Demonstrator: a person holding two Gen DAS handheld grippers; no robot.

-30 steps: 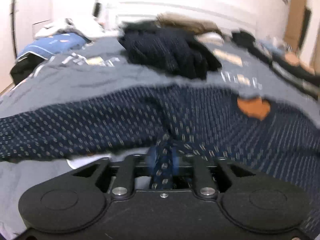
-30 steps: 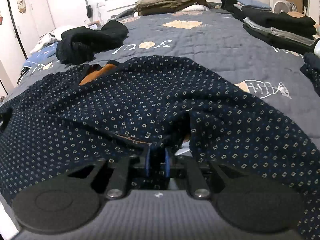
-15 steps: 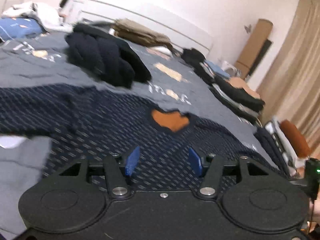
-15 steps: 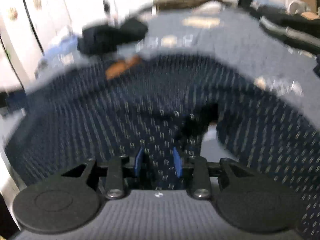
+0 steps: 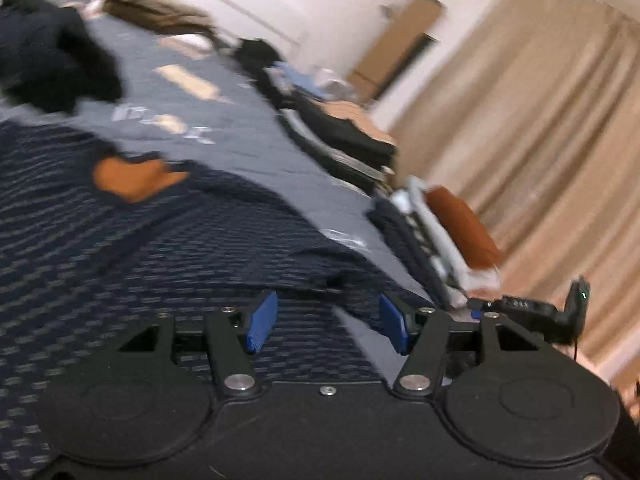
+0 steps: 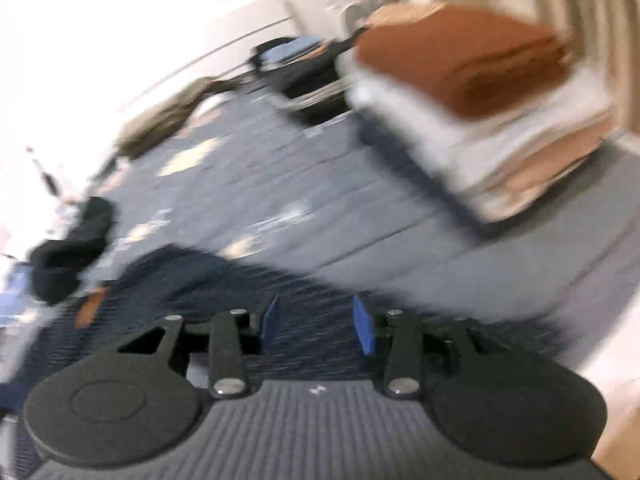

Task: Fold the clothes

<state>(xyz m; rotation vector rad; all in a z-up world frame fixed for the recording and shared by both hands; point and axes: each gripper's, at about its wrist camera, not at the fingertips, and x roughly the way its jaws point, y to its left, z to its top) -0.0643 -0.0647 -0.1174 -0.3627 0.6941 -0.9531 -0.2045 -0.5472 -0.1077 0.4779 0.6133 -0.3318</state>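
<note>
The patterned navy shirt (image 5: 120, 272) is spread flat on the bed (image 5: 224, 128), its orange collar lining (image 5: 132, 178) facing up. It lies below and ahead of both grippers, held by neither.

Left gripper (image 5: 326, 324): jaws have just been opening and now stand apart with nothing between the blue pads (image 5: 262, 322). The cloth is seen through the gap, lower down. Released.

Right gripper (image 6: 318, 324): jaws have likewise just been opening. The pads (image 6: 364, 326) are clear of the fabric; shirt (image 6: 224, 292) is visible beyond them. Released. Its body is also caught at the right edge of the left view, so the two are close together.

Both views are heavily motion-blurred, so whether a fold has been laid in the shirt cannot be told; a darker edge across its middle may be one.

Folded stacks are ranged along the bed's far side, the nearest topped by a rust-brown piece (image 6: 472, 56). An unfolded dark heap (image 5: 48, 60) waits near the headboard. The layout suggests finished items are kept aside so the centre stays free for working.
</note>
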